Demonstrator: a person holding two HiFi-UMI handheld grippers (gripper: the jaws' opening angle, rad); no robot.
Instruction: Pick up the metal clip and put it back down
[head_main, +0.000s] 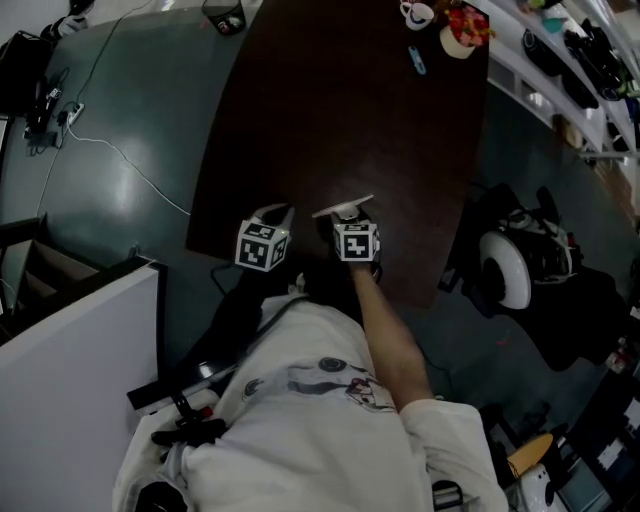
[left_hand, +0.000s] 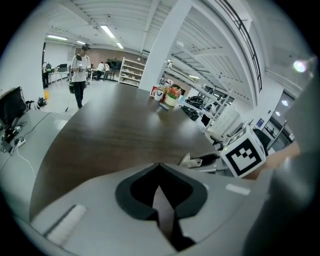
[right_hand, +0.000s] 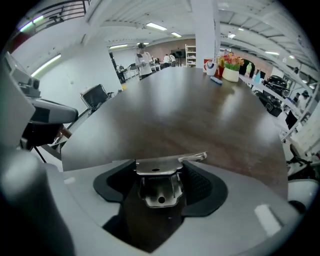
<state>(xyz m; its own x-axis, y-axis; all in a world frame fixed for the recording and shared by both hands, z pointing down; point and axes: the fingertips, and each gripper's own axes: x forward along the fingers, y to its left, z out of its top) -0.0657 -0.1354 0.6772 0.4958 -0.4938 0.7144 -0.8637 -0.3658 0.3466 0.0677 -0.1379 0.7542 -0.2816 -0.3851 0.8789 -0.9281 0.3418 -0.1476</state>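
Note:
A silver metal clip (right_hand: 159, 186) sits between the dark pads of my right gripper (right_hand: 159, 196), its flat plate across the top and its sprung body hanging below. The pads press on both of its sides. In the head view the clip (head_main: 343, 207) shows as a pale bar ahead of the right gripper (head_main: 346, 214), just over the near end of the dark wooden table (head_main: 330, 110). My left gripper (head_main: 276, 214) hovers beside it on the left, shut with nothing in it. From the left gripper view (left_hand: 161, 200) the clip (left_hand: 186, 160) and the right marker cube (left_hand: 243, 155) lie to the right.
Mugs, a flower pot (head_main: 462, 30) and a small blue item (head_main: 417, 60) stand at the table's far end. A white office chair (head_main: 508, 266) sits right of the table, cables run over the floor at left, and a person (left_hand: 79, 65) stands far off.

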